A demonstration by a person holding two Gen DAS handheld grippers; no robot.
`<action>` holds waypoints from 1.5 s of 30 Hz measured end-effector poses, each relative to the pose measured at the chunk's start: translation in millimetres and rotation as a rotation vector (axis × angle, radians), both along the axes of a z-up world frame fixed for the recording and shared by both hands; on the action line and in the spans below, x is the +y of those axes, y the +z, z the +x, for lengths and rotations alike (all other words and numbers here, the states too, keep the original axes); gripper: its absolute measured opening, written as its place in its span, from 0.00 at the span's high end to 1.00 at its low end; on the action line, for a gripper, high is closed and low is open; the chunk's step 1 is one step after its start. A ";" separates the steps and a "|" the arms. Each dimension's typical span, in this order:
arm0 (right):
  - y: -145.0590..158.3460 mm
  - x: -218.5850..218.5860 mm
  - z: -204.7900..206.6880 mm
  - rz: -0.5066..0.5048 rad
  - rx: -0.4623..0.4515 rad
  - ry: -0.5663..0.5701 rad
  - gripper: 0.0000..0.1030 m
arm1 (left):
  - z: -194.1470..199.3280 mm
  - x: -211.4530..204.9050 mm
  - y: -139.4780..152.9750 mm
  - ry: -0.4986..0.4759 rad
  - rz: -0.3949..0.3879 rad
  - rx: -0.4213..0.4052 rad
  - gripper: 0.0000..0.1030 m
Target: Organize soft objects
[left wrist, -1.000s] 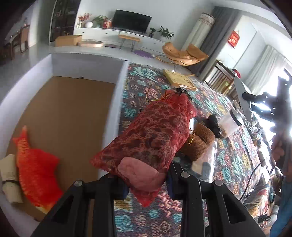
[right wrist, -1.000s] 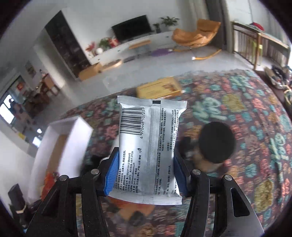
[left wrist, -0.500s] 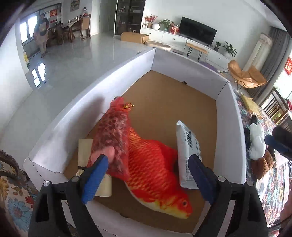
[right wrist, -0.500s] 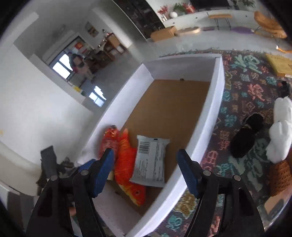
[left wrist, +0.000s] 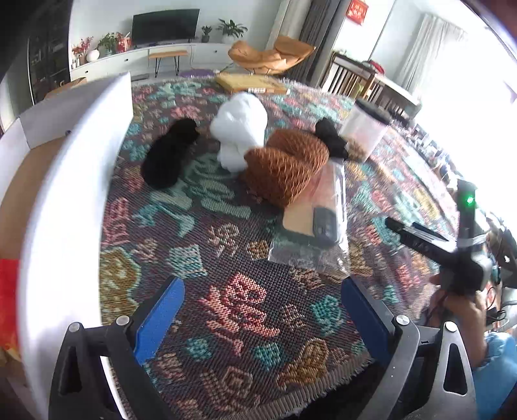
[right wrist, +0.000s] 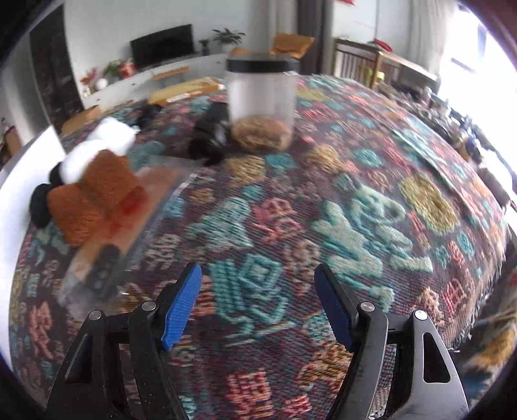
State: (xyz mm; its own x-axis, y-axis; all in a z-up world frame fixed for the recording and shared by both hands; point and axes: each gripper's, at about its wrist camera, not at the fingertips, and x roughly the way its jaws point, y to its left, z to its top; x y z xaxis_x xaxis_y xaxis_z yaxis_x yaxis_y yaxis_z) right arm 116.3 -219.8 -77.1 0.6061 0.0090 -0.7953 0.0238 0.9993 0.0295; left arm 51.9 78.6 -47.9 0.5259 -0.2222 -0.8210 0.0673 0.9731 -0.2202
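Brown knit bundle (left wrist: 286, 168) beyond opening left hand-held gripper (left wrist: 261, 318)

Coarse woven cloth (left wrist: 245, 300) covers the table; fluffy white plush (left wrist: 240, 122); glossy clear plastic bag (left wrist: 326, 206)

no legible text, red wall sign (left wrist: 356, 7) too blurred to read
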 end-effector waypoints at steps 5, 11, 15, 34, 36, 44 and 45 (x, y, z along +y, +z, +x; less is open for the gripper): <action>-15.0 -11.6 2.1 -0.017 -0.064 -0.013 0.18 | 32.8 -10.6 -45.1 0.052 0.146 -0.031 0.06; -15.5 -13.8 1.4 -0.015 -0.071 -0.014 0.15 | 59.2 2.0 -57.2 0.071 0.192 -0.066 0.00; -15.0 -14.1 -0.2 -0.012 -0.076 -0.015 0.14 | 60.6 -0.2 -58.0 0.070 0.203 -0.066 0.00; -15.7 -11.8 -1.8 -0.017 -0.074 -0.016 0.14 | 58.7 -2.5 -57.8 0.070 0.203 -0.067 0.00; -15.7 -11.4 -1.7 -0.021 -0.070 -0.017 0.13 | 58.7 -2.5 -57.8 0.070 0.203 -0.068 0.00; -15.2 -11.4 -4.5 -0.021 -0.061 -0.010 0.13 | 58.8 -2.6 -57.8 0.070 0.202 -0.068 0.00; -14.9 -10.4 -4.4 -0.021 -0.061 -0.009 0.13 | 58.8 -2.6 -57.8 0.070 0.203 -0.068 0.00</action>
